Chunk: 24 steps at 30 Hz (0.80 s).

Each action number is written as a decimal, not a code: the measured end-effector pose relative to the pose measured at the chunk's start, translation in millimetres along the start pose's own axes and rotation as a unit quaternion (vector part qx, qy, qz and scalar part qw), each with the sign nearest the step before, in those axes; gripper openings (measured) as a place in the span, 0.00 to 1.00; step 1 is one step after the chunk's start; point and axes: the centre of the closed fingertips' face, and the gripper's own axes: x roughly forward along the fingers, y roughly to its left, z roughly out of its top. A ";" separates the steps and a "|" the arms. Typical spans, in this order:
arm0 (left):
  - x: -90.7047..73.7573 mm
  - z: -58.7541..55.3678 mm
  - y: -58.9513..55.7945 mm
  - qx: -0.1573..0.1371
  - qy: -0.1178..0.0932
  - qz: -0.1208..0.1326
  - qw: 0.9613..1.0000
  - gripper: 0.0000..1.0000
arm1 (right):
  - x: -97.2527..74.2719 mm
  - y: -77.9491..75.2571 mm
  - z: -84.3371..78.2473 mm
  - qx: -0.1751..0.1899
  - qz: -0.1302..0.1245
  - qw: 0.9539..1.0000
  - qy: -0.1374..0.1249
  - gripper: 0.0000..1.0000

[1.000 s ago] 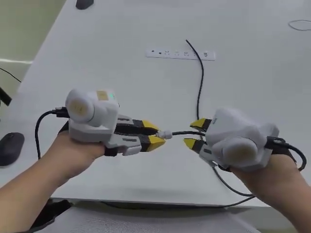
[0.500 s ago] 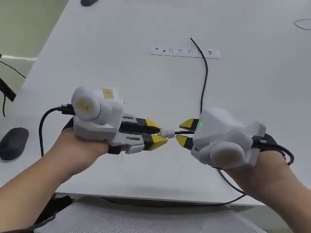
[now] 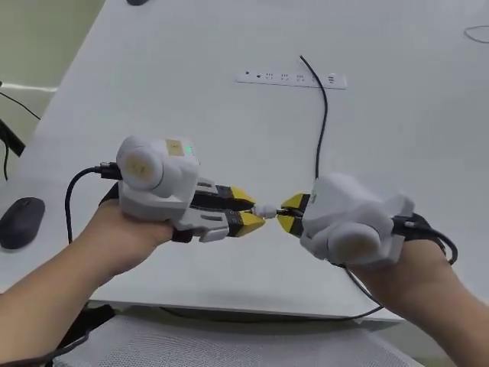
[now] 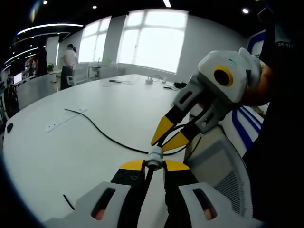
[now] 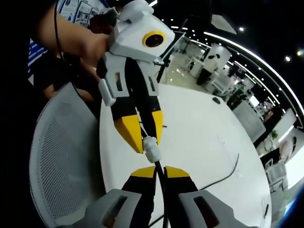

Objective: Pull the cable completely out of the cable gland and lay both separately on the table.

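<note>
Both are clamped: left hand-held gripper (image 3: 254, 212) on the gland (image 3: 265, 210), right hand-held gripper (image 3: 289, 213) on the cable (image 3: 324, 115) just beside it. Step in hand appears to be extraction; next, pull straight apart.

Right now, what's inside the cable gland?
The black cable enters the white cable gland from the side of the right tongs. How far it reaches inside is hidden by the gland's body and the left tongs clamped around it.
</note>
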 end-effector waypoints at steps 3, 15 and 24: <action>0.5 -0.1 0.3 0.001 0.001 0.001 1.000 0.15 | 1.7 0.4 -1.9 0.009 0.002 1.000 -0.001 0.00; 0.5 1.3 4.5 0.002 0.002 0.009 1.000 0.15 | 5.3 -9.0 -21.4 0.060 -0.010 0.998 0.009 0.00; -2.5 4.2 3.2 0.004 -0.003 0.012 1.000 0.15 | 5.8 -18.4 -49.5 0.112 -0.026 0.993 0.025 0.00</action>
